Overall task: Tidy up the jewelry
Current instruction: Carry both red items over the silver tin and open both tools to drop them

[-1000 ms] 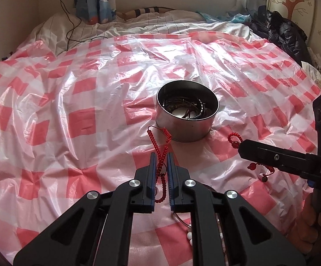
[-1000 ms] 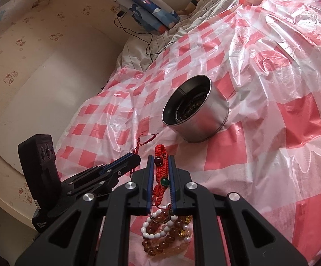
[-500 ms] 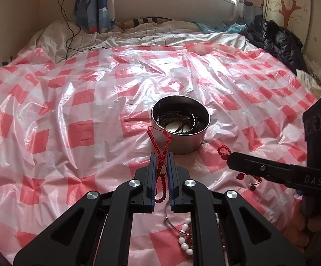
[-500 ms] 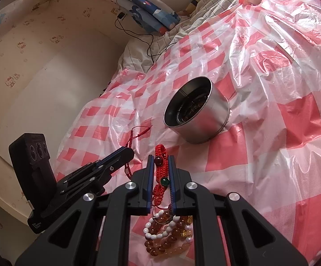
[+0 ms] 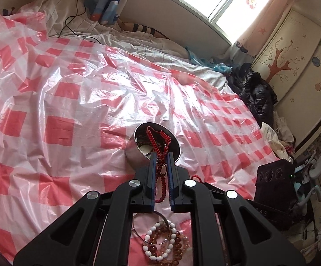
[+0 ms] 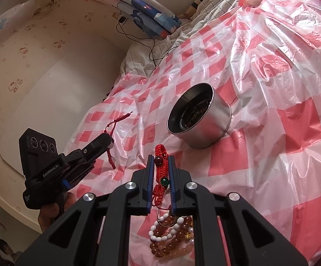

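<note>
Now lifted higher, left tongs [image 5: 161, 158] gripping red cord bracelet [image 5: 159, 148], dangling just short of steel tin [image 6: 199, 116] ahead. Right tongs [image 6: 161, 161] clamping red beaded bracelet [image 6: 161, 166], tin ahead. Advising centring over the rim before releasing, avoiding snagging cord.

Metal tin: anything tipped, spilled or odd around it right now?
The metal tin stands upright, nothing spilled. Only oddity: bead bracelets lie heaped and overlapping on the checked plastic sheet, outside the tin.
</note>
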Motion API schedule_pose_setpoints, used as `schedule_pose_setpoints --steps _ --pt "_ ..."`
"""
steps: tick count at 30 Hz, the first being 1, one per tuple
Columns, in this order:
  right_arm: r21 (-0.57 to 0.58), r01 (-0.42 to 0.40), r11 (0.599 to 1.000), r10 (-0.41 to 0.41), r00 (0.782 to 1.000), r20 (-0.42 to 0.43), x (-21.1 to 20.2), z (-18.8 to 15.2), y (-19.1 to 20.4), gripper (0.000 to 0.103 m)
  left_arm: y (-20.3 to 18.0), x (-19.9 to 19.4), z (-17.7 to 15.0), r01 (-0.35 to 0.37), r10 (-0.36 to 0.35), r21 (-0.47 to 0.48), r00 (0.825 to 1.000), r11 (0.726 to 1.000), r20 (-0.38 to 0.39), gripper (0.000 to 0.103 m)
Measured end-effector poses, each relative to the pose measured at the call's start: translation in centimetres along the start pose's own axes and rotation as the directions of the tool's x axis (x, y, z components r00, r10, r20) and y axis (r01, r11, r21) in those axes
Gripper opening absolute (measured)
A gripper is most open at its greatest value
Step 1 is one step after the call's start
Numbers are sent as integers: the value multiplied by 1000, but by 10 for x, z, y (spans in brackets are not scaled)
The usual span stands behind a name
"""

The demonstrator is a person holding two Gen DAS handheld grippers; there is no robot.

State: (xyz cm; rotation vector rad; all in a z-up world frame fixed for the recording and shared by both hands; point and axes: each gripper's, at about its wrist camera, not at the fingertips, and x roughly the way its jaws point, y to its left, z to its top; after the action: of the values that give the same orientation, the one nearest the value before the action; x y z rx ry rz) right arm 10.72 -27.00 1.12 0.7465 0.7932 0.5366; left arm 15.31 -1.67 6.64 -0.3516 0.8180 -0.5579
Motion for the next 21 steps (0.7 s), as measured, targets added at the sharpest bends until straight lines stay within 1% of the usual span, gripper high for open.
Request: schedule_pose_setpoints --steps 2,5,9,12,14,16,17,18,19,20,21 --pt "-9 1 1000 -1 1000 16 -3 7 2 13 -7 7 5 21 -21 9 1000 1000 -5 8" --pt "-21 4 1000 -3 999 47 -11 20 5 13 -20 25 15 34 -33 36 999 999 -13 8" --pt "-18 19 1000 -18 997 80 -12 40 2 13 -29 52 27 49 -48 35 998 998 -29 8" --pt "-23 34 999 -32 996 86 -4 56 0 13 -26 72 32 43 -43 13 998 999 -47 8" --pt "-38 46 998 -43 996 83 4 65 0 13 -23 86 34 24 -23 6 997 1000 -72 9" --pt "-58 64 996 -60 996 73 17 75 2 13 -17 100 34 -11 10 -4 993 1000 -117 9" --pt "-68 74 995 -70 995 66 24 79 3 13 -14 106 34 -32 31 -7 990 999 -136 13" --pt "-82 93 992 -88 994 56 34 82 4 13 -11 109 34 -56 54 -9 987 998 -153 24" --pt "-100 111 989 -107 993 46 41 85 4 14 -7 110 34 -87 83 -17 984 996 -158 31" --pt "-123 141 982 -138 990 28 52 87 6 14 -4 107 36 -109 104 -29 983 994 -149 43" --pt "-133 164 977 -164 986 14 60 88 5 16 -1 101 37 -125 119 -38 984 991 -134 46"
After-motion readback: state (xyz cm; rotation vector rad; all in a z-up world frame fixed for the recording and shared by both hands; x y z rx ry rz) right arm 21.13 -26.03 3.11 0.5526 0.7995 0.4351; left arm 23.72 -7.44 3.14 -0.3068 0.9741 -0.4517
